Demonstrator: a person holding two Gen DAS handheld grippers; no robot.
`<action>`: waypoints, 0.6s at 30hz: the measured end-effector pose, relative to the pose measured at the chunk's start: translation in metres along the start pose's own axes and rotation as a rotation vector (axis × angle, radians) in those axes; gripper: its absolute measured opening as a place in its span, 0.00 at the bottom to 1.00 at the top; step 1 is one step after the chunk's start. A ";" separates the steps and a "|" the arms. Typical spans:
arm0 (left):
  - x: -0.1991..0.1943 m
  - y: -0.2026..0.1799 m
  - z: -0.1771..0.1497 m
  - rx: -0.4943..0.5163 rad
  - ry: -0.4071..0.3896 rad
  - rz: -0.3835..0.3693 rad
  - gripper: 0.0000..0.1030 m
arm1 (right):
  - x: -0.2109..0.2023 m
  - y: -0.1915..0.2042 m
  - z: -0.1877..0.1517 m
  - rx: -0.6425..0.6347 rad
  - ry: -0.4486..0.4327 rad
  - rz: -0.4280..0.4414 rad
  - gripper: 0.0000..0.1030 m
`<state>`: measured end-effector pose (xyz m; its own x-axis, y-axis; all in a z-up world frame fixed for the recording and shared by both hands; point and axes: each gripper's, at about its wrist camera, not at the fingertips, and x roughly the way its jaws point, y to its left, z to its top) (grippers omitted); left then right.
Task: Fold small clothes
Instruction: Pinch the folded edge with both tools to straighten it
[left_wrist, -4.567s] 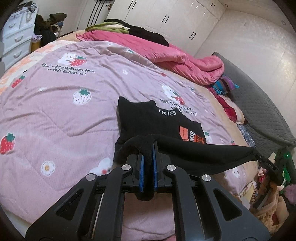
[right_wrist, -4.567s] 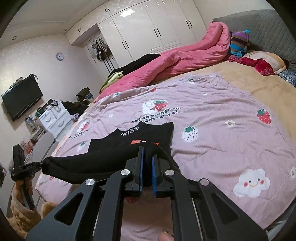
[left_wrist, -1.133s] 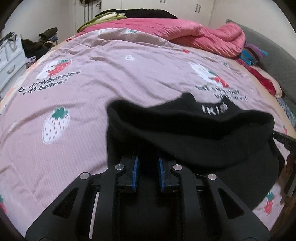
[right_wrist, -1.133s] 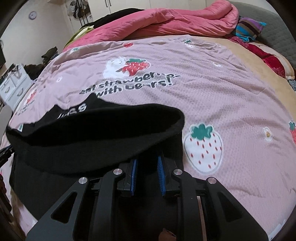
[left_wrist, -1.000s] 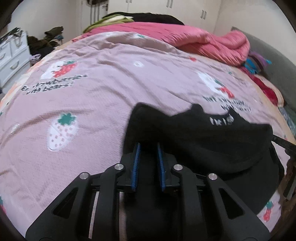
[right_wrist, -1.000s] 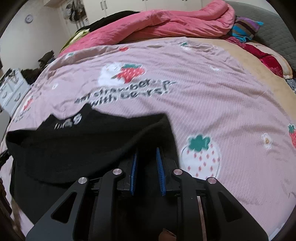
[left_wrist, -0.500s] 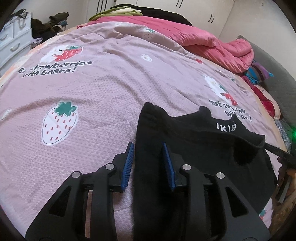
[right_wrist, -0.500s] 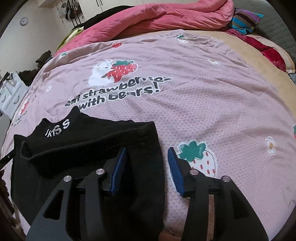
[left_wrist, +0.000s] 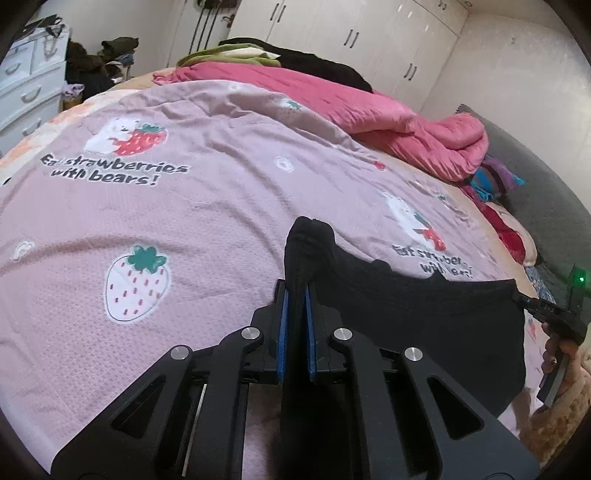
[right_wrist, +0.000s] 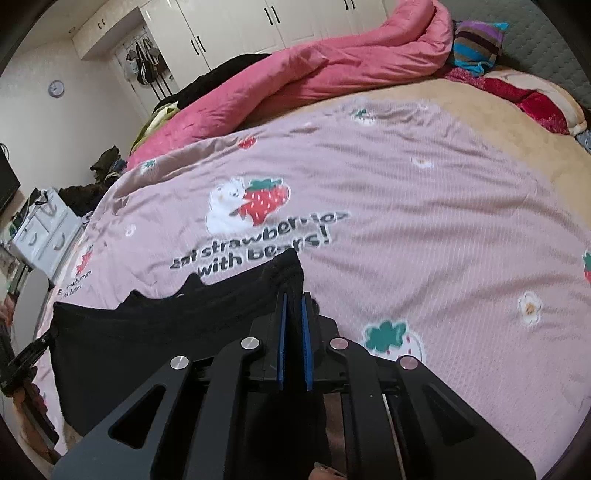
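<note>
A small black garment lies partly folded on the pink strawberry-print quilt. My left gripper is shut on its left corner, which sticks up between the blue pads. My right gripper is shut on the opposite corner of the same black garment. The cloth is stretched between the two grippers, lifted a little off the quilt. The right gripper also shows at the right edge of the left wrist view. The left gripper shows at the left edge of the right wrist view.
A rolled pink duvet and dark clothes lie along the far side of the bed. Striped and red pillows sit by the grey headboard. A white dresser stands left of the bed. White wardrobes line the far wall.
Both grippers were open half a second ago, with the folded garment lying flat. Both have now shut on its two corners and raised them.
</note>
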<state>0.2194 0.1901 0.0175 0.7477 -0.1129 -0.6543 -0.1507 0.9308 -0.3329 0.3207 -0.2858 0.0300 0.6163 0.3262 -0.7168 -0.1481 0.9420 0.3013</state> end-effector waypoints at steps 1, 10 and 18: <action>0.003 0.002 -0.001 -0.007 0.003 0.004 0.03 | 0.002 -0.001 0.001 0.006 0.001 0.000 0.07; 0.032 0.010 -0.016 0.017 0.075 0.080 0.03 | 0.040 -0.007 -0.013 0.028 0.054 -0.077 0.07; 0.032 0.007 -0.019 0.042 0.089 0.119 0.10 | 0.040 -0.004 -0.020 -0.013 0.055 -0.141 0.08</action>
<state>0.2293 0.1865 -0.0187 0.6656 -0.0294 -0.7458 -0.2066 0.9529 -0.2219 0.3305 -0.2744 -0.0125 0.5883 0.1939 -0.7851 -0.0735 0.9796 0.1869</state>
